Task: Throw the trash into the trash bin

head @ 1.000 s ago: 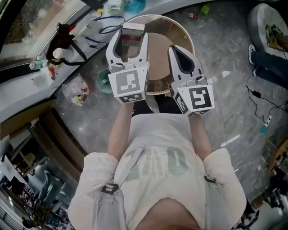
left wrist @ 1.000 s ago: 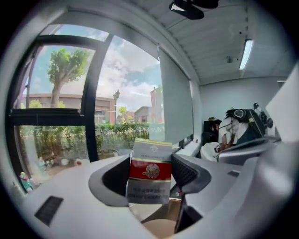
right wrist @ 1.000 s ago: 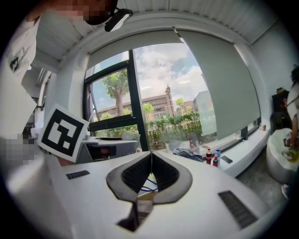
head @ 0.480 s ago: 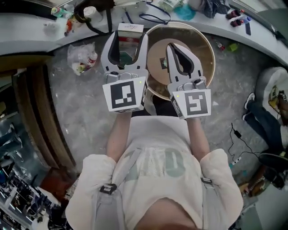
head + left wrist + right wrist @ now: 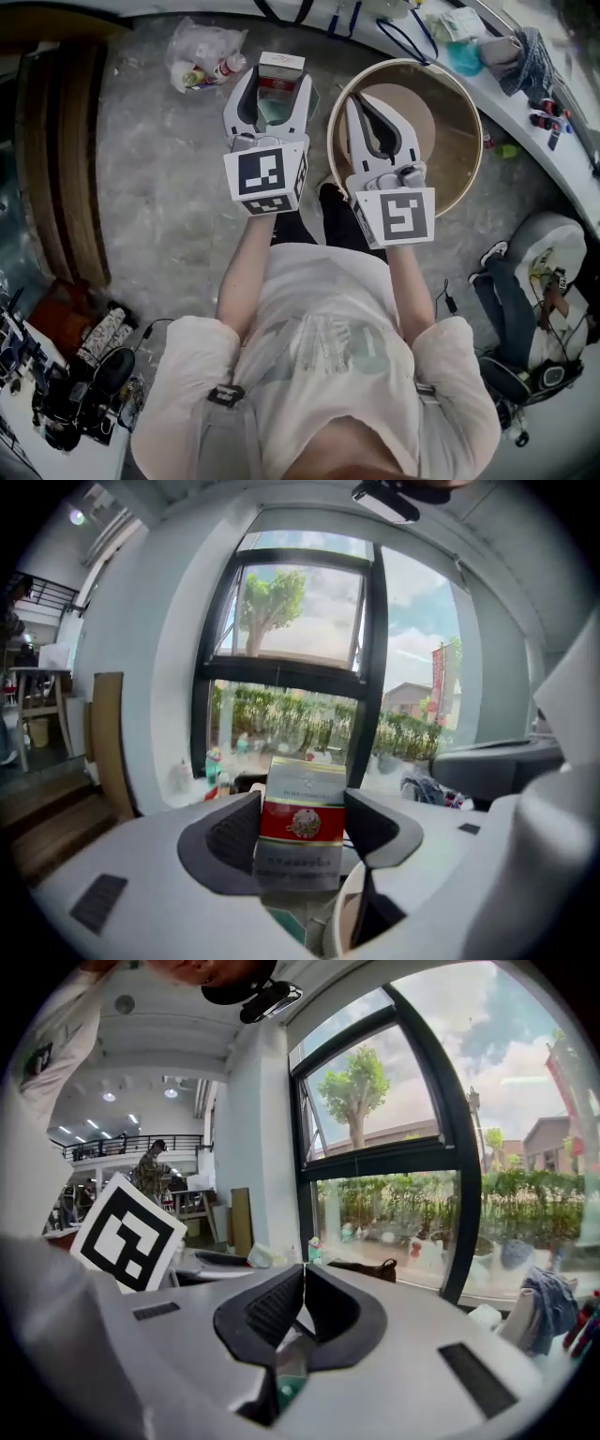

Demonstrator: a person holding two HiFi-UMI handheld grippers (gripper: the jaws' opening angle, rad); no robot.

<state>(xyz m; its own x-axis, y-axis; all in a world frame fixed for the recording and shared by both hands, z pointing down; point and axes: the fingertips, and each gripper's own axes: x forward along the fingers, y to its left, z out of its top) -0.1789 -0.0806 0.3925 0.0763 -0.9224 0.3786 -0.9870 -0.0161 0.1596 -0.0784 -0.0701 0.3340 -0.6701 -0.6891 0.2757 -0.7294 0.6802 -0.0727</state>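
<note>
The left hand-held gripper [image 5: 275, 92] is clamped on a small red-and-white cardboard box [image 5: 302, 822], which is pinched upright between the two dark pads, its top standing above the jaw tips. In the head view the box is held over the grey marbled floor [image 5: 159, 187], just left of the rim of the round tan trash bin [image 5: 469, 103] and outside it. The right hand-held gripper [image 5: 359, 101] is held beside the left one, over the near part of the bin's opening; its jaws are pressed together with nothing seen between them. A clear plastic bag of rubbish [image 5: 202, 54] lies on the floor beyond the left hand-held gripper.
</note>
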